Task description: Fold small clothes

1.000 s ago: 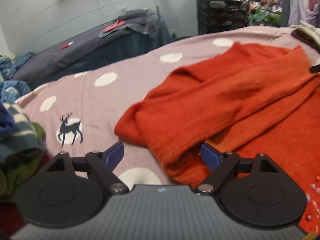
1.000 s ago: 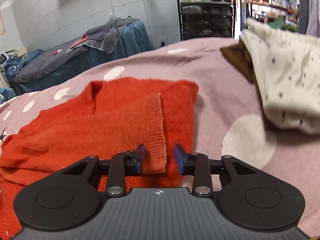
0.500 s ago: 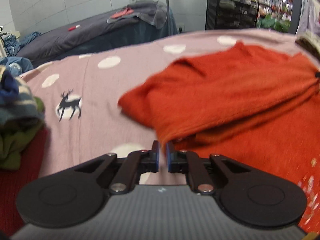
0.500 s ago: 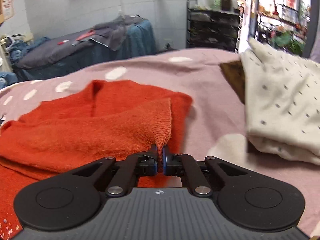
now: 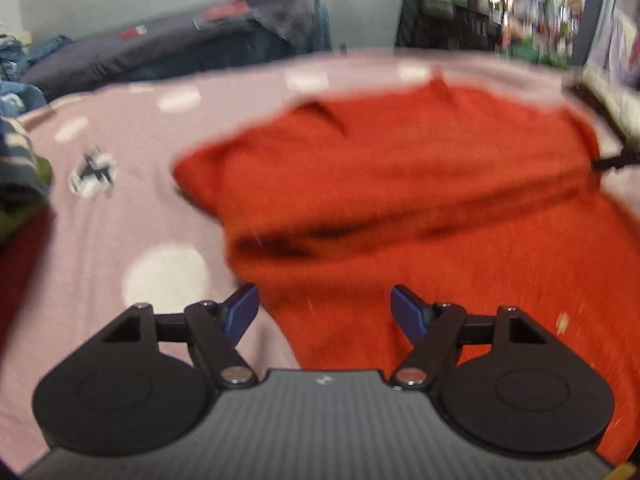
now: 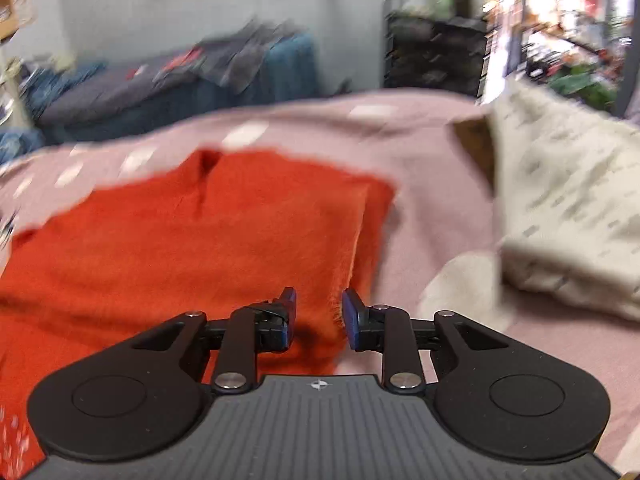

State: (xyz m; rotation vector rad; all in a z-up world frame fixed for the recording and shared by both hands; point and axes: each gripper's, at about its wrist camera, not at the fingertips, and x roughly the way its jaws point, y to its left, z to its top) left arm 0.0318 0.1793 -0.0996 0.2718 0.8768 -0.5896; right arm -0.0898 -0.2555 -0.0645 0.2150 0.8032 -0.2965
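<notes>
Ahead of both grippers lies the orange knitted sweater (image 5: 400,184), part-folded on the pink spotted bed (image 5: 120,216); left gripper (image 5: 324,308) and right gripper (image 6: 319,312) stand apart, empty. Next likely regrasping an edge for another fold.

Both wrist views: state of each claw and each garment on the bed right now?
left claw: open, empty, over the sweater's near edge
right claw: open, sweater edge between its fingers, not clamped
orange sweater: lying folded over on the bedspread
cream dotted garment: heaped at right, untouched
pink bedspread: spread flat
</notes>
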